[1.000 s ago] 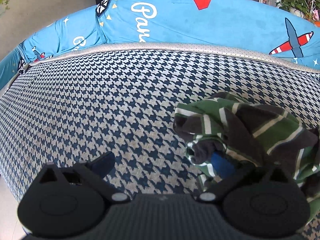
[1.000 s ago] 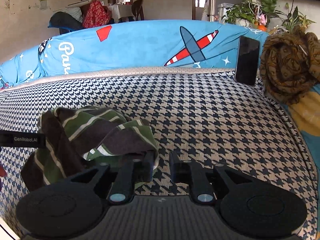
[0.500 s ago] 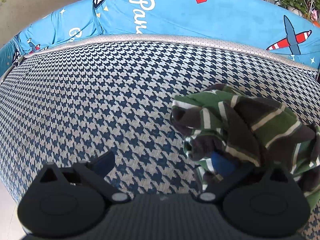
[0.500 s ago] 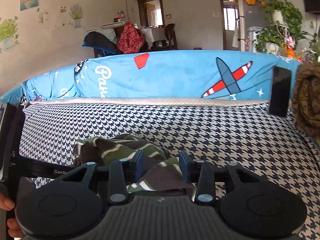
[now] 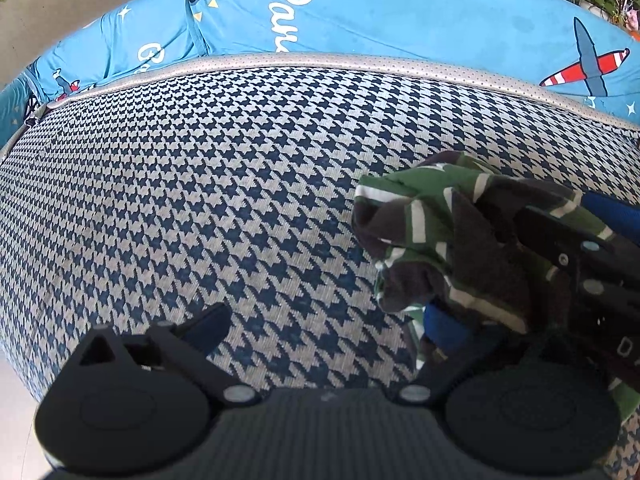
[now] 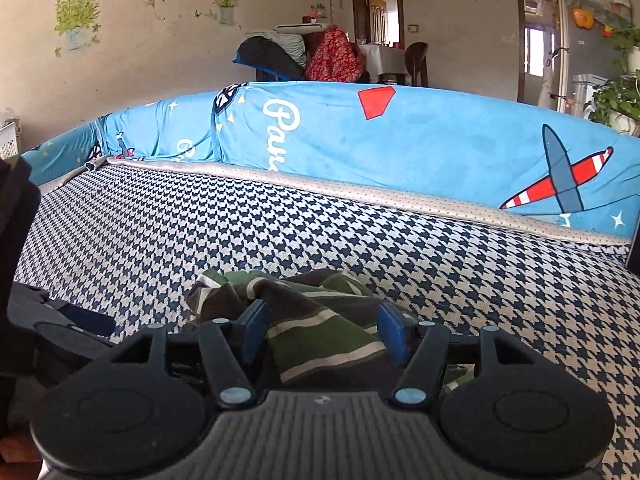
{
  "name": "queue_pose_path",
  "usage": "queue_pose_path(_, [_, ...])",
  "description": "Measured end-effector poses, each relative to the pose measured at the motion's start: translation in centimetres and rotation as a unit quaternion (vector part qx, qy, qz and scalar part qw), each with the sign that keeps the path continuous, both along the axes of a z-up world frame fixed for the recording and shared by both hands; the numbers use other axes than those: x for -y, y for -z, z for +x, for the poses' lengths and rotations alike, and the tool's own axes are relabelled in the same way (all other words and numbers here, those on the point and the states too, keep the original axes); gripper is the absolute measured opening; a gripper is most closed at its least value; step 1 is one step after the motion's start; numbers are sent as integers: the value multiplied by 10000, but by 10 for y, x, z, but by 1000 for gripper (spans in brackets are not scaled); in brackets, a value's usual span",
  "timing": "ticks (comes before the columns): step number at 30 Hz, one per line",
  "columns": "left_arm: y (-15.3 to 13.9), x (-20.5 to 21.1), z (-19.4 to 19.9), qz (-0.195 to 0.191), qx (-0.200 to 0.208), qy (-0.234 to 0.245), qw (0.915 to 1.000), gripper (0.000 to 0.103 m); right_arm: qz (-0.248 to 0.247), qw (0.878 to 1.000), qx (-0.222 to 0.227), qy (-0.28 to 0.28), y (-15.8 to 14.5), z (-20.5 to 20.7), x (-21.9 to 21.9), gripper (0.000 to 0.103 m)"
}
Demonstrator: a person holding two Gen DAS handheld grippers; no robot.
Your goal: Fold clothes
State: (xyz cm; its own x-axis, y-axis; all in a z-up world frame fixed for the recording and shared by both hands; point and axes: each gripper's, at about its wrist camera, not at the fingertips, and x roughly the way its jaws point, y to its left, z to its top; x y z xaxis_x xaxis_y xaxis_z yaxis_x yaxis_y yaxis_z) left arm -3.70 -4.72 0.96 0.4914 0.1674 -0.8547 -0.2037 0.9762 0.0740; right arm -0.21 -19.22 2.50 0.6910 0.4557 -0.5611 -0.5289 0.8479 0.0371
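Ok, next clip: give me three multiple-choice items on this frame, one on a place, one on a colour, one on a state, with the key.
1. Where does the striped garment lie?
A. on the houndstooth cushion
B. on the floor
C. over the backrest

2. Which colours make up the garment's stripes?
A. red and yellow
B. green, dark grey and white
C. pink and black

3. How do the jaws of the right gripper stand?
A. shut on bare cushion
B. clamped on a phone
C. open, with the garment between them

Key: 1 A, it is bunched on the checked seat; 2 B, those bands show in both wrist views; 3 C, the blue pads sit apart on either side of the cloth.
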Motion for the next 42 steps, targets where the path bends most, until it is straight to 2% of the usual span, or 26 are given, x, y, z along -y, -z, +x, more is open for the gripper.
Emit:
queue_pose_path(4, [-1,-3,0,-10,15,-28,10000,103,57,9996,-247,80,9,9,2,58])
queue_pose_path(6, [-2,-3,0,-3,44,-52,10000,103,21,9993,-353,107,13,12,3,46])
queue_pose_path(8, [-3,-4,0,-4,68,-84,9999,103,-95,9991,-401,68,16,12,2,22])
queue_pose_path(11, [-5,-5,1,-39,112,-145,9998,103,-99,9995,-264,152,13,7,4,9])
queue_pose_path(16, [-9,-4,2,-9,207,-125,9997,103,362,9970,114,671,-11,-1,25,8])
queue_pose_path(20, [-8,-2,3,-37,162,-96,9998,103,753,9871,239,1392,-26,-3,58,8])
queue_pose_path(26, [-7,-1,8,-112,170,-130,9997,103,697,9551,32,2878,-31,4,120,8])
queue_pose_path(31, [-8,8,11,-51,149,-92,9998,103,634,9318,-507,3538,-26,2,161,7])
queue_pose_path(39, [-20,12,9,-191,506,-196,9983,103,611,9192,-460,3863,-36,-16,191,11])
queue_pose_path(41, [-24,11,9,-325,631,-204,9973,103,723,9213,-271,3812,-43,-22,195,18])
queue_pose_path(42, [-26,11,8,-387,685,-186,9967,103,815,9262,-183,3676,-47,-24,196,20])
